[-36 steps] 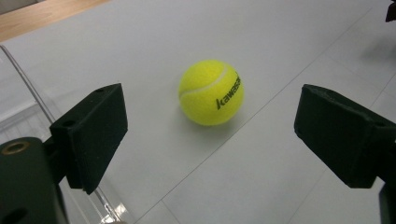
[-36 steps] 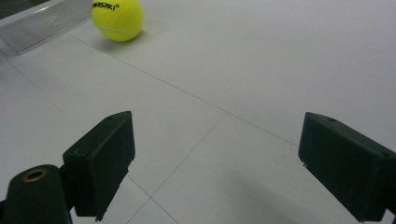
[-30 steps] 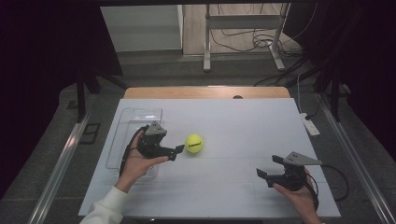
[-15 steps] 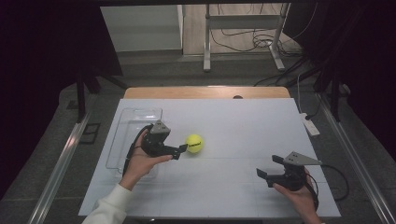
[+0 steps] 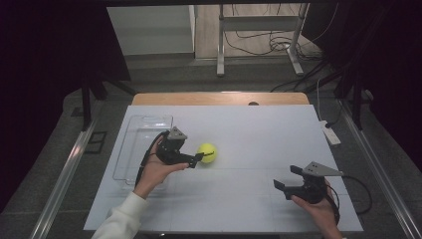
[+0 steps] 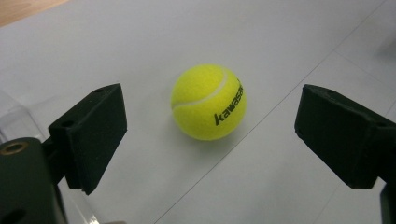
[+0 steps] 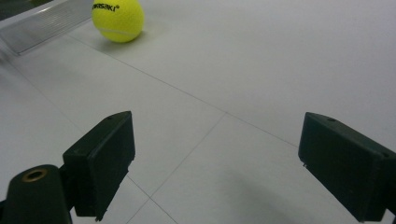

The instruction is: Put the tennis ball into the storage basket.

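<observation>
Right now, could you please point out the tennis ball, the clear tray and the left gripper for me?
tennis ball [image 6: 208, 102], left gripper view, middle of its felt.
clear tray [image 5: 144, 122], high view, far rim.
left gripper [image 5: 195, 160], high view, between its fingertips.

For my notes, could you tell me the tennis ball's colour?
Yellow-green tennis ball, white seam, black lettering; clearest in the left gripper view.

White table [image 5: 259, 134], wooden edge at far side. Clear plastic tray [image 5: 144, 130] on its left part. White power strip [image 5: 330, 133] at right edge. Metal stand legs [image 5: 259, 37] and cables [image 5: 278, 47] on floor behind.
</observation>
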Demonstrator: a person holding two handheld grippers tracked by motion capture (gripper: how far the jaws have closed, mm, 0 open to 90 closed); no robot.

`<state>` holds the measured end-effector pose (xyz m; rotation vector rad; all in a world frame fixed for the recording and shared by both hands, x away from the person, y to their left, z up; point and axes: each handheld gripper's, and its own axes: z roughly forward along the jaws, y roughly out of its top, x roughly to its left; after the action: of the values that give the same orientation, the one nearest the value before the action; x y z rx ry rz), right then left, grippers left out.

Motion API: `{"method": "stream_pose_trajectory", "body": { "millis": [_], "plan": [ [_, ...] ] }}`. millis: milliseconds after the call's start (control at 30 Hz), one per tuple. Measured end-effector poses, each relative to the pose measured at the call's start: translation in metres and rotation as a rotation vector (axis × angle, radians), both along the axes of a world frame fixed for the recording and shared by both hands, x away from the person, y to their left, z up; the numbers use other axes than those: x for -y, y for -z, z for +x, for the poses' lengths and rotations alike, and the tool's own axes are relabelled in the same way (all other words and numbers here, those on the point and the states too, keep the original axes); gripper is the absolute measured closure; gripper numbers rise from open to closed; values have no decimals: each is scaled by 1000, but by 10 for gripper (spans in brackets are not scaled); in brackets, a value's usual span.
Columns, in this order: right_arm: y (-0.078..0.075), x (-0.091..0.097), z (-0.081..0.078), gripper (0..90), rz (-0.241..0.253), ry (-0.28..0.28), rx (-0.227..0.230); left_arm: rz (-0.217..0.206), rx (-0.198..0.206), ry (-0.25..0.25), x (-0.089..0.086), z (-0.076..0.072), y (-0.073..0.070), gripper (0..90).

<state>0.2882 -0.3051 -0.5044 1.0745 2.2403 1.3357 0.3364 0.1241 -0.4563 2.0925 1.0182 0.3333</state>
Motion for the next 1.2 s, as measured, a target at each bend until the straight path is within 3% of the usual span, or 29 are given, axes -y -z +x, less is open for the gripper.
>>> {"method": "stream_pose_trajectory", "body": {
  "millis": [1200],
  "plan": [
    [1, 0, 0, 110, -1, -2, -5, 59, -52, 22, 32, 24, 6, 62]
  ]
}}
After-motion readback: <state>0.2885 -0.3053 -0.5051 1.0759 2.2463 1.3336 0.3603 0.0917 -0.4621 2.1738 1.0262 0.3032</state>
